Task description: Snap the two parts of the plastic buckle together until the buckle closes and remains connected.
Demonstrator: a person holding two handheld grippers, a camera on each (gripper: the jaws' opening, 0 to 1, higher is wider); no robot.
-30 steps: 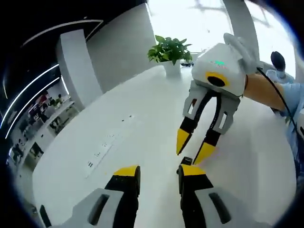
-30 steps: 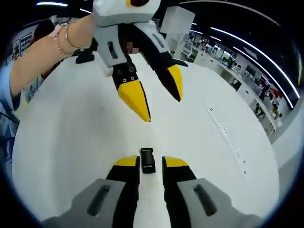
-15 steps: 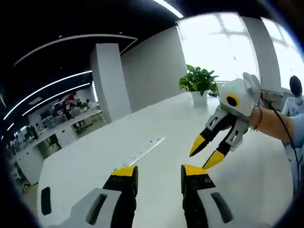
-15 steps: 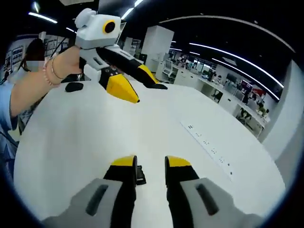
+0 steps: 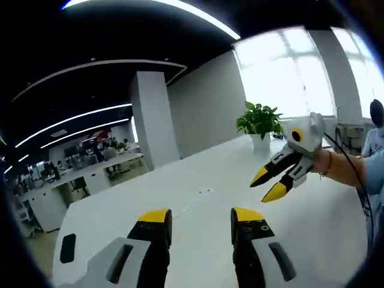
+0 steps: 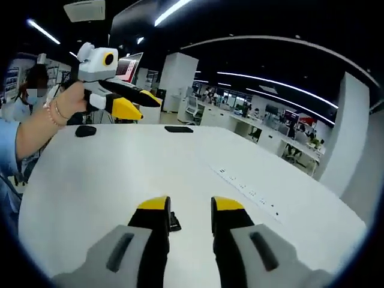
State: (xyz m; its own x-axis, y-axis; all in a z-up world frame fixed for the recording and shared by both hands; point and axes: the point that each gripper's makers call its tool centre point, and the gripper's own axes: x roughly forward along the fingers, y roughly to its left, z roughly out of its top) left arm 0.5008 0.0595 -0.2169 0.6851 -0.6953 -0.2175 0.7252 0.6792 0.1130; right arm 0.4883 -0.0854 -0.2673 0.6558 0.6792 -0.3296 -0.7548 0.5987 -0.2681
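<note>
Both grippers raised above the white table (image 6: 90,174), jaws apart, nothing held. Left gripper (image 5: 201,217) empty, jaws parted; also seen from the right gripper view, held off the table's far left edge. Right gripper (image 6: 183,205) parted the same, empty; black buckle (image 6: 174,223) lies on the table just behind its left jaw tip, partly hidden, so can't tell whether its two parts are joined. Potted plant (image 5: 260,122) at the far edge; black phone-like slab (image 5: 68,248) near the left edge. Step looks like checking or pulling away after pressing. Next: drop low, confirm the latch, re-grip both halves if loose.
</note>
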